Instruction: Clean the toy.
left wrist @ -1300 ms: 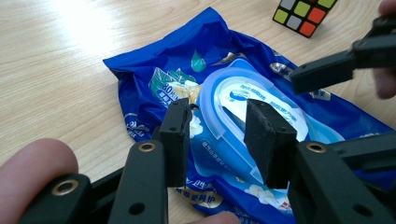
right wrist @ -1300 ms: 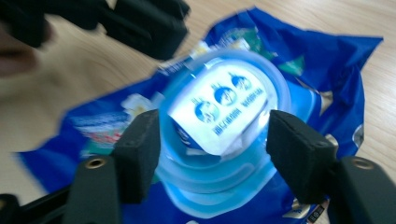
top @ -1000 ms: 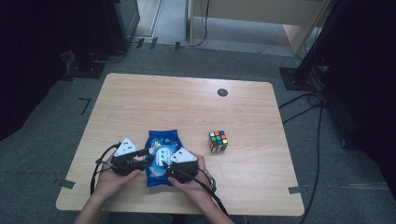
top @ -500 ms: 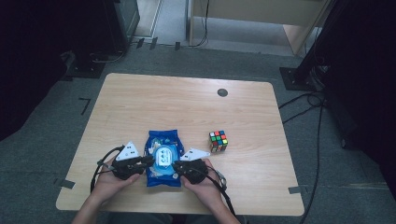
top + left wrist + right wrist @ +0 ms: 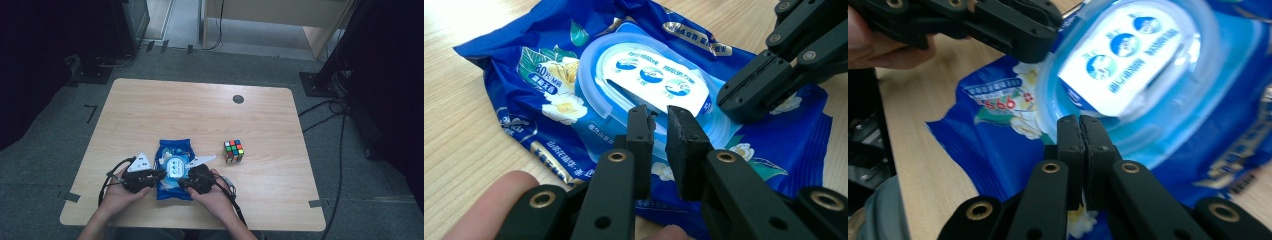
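Frankly cannot make out much of the tips from the high view: too small there, and half covered by the person's two hands. Loses both forearms at the bottom edge of that view. Finds the blue wipes pack [image 5: 174, 170] lying flat on the tabletop [image 5: 200, 115] near its front edge, flanked by the left gripper [image 5: 660, 112] on one side and the right gripper [image 5: 1081, 122] on the other, with a colour cube [image 5: 233, 151] well apart towards the right. Cannot read the small print on the white label [image 5: 654, 80] of the pale blue lid [image 5: 594, 95], and gets the far corner of the pack cut off in the right gripper view, blurred as well. Shows the left fingers [image 5: 640, 125] drawn near each other with a narrow slit between, having just been closing; puts their tips right at the near rim of the lid, above the crinkled film. Cannot tell whether the pads pinch the rim or the film, since the black fingers themselves hide the spot. Shows the right fingers [image 5: 1070, 135] closed pad against pad, tips over the lid's rim on the opposite side of the pack, just short of the white label; reveals nothing between the pads, and hides any contact with the film under the tips. Places the two sets of tips facing each other across the lid, near but apart, with the label between.
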Demonstrator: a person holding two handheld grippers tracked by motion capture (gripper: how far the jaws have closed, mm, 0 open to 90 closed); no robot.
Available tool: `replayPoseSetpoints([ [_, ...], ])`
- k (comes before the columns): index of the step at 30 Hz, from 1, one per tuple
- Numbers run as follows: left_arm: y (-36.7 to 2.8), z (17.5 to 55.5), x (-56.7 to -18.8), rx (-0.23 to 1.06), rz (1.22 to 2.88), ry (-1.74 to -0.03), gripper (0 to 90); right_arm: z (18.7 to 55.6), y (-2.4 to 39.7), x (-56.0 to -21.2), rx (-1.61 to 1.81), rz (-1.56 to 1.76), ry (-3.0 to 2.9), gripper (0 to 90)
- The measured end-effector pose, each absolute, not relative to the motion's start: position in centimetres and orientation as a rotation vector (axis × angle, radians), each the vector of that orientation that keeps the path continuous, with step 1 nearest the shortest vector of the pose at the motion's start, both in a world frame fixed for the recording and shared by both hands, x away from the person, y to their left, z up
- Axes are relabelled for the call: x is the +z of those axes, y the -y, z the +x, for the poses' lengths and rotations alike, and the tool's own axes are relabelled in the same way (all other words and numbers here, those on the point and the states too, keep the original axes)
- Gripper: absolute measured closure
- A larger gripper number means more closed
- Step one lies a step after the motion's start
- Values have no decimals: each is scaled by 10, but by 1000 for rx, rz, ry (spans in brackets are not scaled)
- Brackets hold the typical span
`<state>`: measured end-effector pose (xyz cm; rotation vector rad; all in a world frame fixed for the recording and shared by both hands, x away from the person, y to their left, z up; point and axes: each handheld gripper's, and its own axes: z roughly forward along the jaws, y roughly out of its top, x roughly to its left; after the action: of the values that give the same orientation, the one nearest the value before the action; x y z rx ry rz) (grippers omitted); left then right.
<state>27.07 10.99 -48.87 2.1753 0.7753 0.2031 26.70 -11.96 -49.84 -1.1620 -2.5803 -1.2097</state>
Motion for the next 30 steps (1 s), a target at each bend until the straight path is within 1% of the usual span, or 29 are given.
replayPoseSetpoints([
  [5, -110, 270, -488, 211, 2173, -774, 788, 270, 114, -497, -1215, -1147, 2556, 830],
  [8, -110, 269, -488, 211, 2174, -769, 784, 271, 113, -496, -1257, -1150, 2554, 773],
  [11, -110, 269, -488, 210, 2175, -766, 780, 272, 114, -496, -1306, -1153, 2551, 752],
  [15, -110, 268, -488, 204, 2184, -750, 768, 271, 114, -497, -1390, -1166, 2607, 687],
  [16, -111, 268, -488, 206, 2184, -751, 762, 270, 112, -497, -1402, -1149, 2668, 645],
  [17, -111, 268, -488, 210, 2183, -755, 749, 267, 110, -497, -1421, -1135, 2747, 568],
  [19, -112, 269, -488, 219, 2177, -770, 733, 263, 107, -497, -1426, -1124, 2849, 467],
  [24, -115, 270, -487, 225, 2161, -794, 705, 259, 104, -498, -1506, -1124, 2891, 352],
  [30, -115, 269, -488, 223, 2161, -797, 690, 262, 100, -506, -1512, -1135, 2952, 334],
])
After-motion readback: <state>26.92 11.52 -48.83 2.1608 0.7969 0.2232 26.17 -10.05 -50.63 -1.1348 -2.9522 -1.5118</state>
